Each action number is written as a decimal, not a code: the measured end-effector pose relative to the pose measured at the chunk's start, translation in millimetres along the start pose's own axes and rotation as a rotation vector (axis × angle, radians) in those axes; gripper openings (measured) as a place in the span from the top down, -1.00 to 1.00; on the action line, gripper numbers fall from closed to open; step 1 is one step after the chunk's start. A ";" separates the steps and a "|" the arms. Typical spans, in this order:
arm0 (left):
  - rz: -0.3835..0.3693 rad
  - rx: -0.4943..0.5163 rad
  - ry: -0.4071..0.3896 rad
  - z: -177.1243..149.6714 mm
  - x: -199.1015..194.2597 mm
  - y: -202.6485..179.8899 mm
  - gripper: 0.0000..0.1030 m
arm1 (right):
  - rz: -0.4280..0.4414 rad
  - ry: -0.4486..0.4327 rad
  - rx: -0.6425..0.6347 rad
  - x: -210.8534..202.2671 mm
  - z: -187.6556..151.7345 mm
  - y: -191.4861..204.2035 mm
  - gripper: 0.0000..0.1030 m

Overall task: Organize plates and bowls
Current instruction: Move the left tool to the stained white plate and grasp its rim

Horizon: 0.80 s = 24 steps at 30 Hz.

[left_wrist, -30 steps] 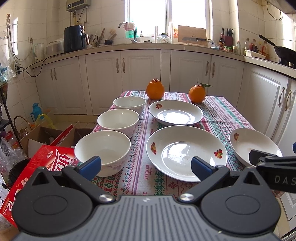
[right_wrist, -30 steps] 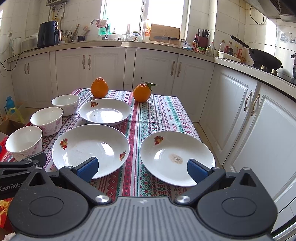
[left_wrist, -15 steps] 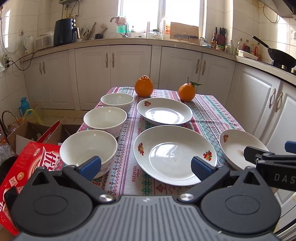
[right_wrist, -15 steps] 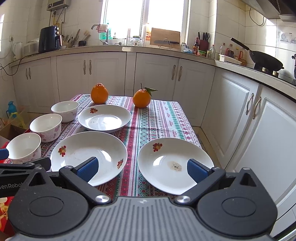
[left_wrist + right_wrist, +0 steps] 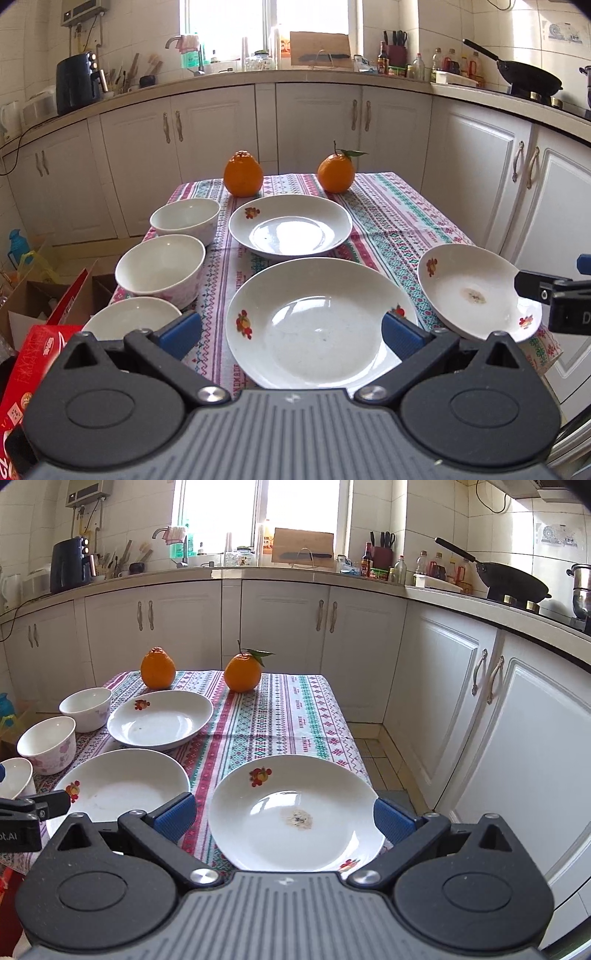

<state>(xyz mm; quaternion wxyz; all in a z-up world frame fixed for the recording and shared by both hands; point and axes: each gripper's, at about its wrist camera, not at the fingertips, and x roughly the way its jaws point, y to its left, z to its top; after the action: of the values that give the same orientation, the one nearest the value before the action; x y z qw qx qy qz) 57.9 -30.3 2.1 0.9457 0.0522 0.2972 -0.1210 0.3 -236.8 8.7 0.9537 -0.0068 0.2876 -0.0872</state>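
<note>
Three white flowered plates lie on the patterned tablecloth (image 5: 391,218): a far plate (image 5: 290,225), a near middle plate (image 5: 317,325) and a stained right plate (image 5: 295,812). Down the left edge stand three white bowls: far bowl (image 5: 184,219), middle bowl (image 5: 160,266) and near bowl (image 5: 129,319). My left gripper (image 5: 291,332) is open, hovering at the near rim of the middle plate. My right gripper (image 5: 282,816) is open, its blue pads either side of the stained plate, holding nothing.
Two oranges (image 5: 243,179) (image 5: 336,173) sit at the table's far end. White cabinets (image 5: 517,709) close in on the right, and a tiled floor gap (image 5: 376,753) runs beside the table. A red carton (image 5: 33,354) and cardboard boxes (image 5: 26,306) lie at the left.
Both grippers have swung to the right. The left view now centres on the middle plate, the near bowl sliding to its left edge. The stained plate sits more squarely between the right fingers.
</note>
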 end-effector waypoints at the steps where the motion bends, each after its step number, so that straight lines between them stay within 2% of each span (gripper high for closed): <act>1: -0.013 0.010 -0.002 1.9 2.1 -1.5 -0.99 | 0.002 0.002 -0.005 1.8 -1.2 -5.5 -1.00; 5: -0.027 0.044 -0.025 8.0 11.1 -9.0 -0.99 | 0.024 -0.006 -0.029 8.3 -11.1 -26.4 -1.00; 9: -0.059 0.077 0.003 13.7 25.0 -17.9 -0.99 | 0.054 0.019 -0.054 21.2 -24.7 -46.6 -1.00; 15: -0.184 0.106 0.041 22.3 36.7 -28.5 -0.99 | 0.196 0.090 -0.018 45.2 -46.8 -72.7 -1.00; 20: -0.188 0.157 0.102 30.6 51.2 -43.4 -0.99 | 0.310 0.145 0.036 66.3 -62.0 -83.0 -1.00; 24: -0.211 0.213 0.123 35.2 63.2 -56.8 -0.99 | 0.312 0.163 0.033 78.5 -65.3 -87.3 -1.00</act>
<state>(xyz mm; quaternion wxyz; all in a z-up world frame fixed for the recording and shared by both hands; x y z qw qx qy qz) 112.7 -103.7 -6.9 0.8969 0.1278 0.3439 -0.2469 14.6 -333.7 -83.3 0.9292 0.0606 0.3601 0.0569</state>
